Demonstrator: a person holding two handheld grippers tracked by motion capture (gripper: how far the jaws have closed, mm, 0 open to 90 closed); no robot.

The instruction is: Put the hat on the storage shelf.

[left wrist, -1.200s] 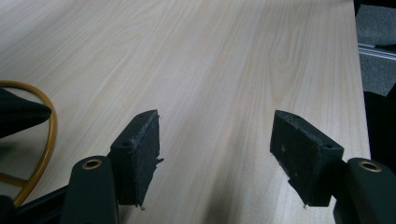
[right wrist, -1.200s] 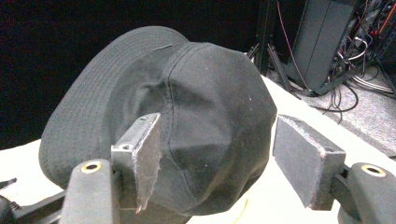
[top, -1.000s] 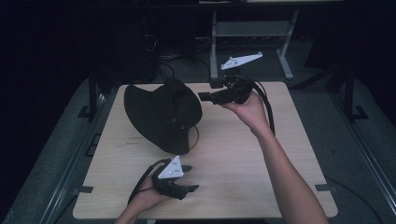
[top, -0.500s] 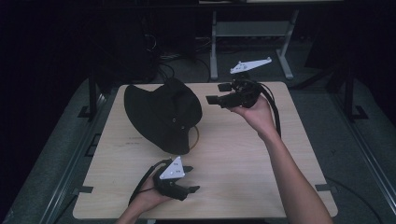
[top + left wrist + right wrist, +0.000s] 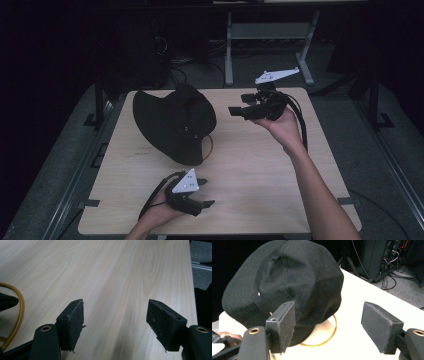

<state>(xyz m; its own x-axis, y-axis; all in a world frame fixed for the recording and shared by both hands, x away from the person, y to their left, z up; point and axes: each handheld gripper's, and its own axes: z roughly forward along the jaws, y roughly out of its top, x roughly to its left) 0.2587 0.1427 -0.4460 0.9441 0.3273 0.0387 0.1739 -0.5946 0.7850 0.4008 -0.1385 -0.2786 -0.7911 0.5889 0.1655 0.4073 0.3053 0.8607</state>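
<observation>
Table (image 5: 260,165) bare; right gripper view: ring (image 5: 329,336) under hat (image 5: 287,285).

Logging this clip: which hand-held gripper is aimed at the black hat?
The right hand-held gripper, raised beside the black hat with open jaws toward it. The left hand-held gripper sits low, facing bare table.
</observation>
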